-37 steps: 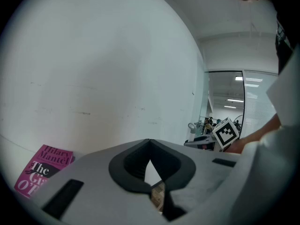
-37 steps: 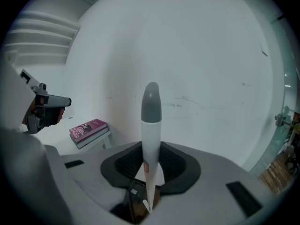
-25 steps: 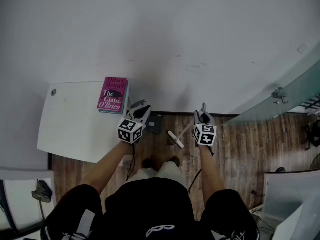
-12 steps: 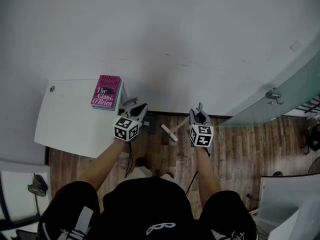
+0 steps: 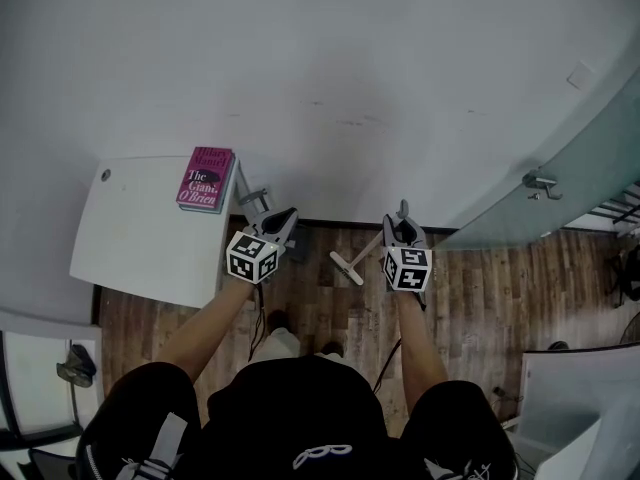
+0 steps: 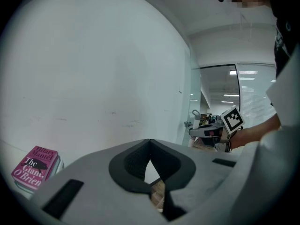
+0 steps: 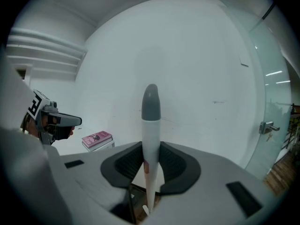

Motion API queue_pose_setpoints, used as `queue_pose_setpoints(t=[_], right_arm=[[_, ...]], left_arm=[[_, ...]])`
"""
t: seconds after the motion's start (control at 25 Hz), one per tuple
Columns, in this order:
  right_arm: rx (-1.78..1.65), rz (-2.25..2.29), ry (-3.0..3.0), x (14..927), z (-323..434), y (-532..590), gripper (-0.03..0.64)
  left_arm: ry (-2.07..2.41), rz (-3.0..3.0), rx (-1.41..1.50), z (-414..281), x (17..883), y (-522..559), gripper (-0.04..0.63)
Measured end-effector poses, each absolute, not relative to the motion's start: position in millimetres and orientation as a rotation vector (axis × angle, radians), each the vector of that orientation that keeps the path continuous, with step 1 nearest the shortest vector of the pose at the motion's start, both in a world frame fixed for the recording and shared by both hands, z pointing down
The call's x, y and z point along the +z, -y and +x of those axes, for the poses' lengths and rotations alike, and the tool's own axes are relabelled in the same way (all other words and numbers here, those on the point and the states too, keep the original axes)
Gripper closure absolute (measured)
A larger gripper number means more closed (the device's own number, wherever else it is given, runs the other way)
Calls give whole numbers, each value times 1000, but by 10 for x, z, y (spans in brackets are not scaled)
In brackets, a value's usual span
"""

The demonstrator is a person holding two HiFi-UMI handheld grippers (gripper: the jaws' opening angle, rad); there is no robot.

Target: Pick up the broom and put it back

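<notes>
The right hand-held gripper (image 7: 151, 150) clamped the broom (image 7: 151, 118) by its white handle; the left hand-held gripper (image 6: 149, 142) sat closed, empty.

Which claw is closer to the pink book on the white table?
Left. The left claw hovers just right of the pink book, beside the table corner. The right claw is much farther right, over the wooden floor, gripping the broom.

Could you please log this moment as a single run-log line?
right gripper: shut on broom | left gripper: shut, empty | book: on white table
</notes>
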State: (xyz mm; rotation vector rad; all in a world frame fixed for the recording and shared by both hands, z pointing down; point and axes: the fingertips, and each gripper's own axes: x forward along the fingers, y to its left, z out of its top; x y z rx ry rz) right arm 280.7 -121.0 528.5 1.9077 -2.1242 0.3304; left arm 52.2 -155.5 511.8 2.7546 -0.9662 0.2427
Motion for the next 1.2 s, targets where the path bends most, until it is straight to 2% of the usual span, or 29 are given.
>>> queue_pose_setpoints(t=[0.6, 1.2], right_arm=[[346, 1971, 2039, 5331, 3468, 490, 503], [347, 1999, 2071, 5238, 3727, 167, 503]], left_arm=[[894, 2779, 263, 1062, 5165, 1080, 574], [909, 2796, 273, 1272, 5125, 807, 574]])
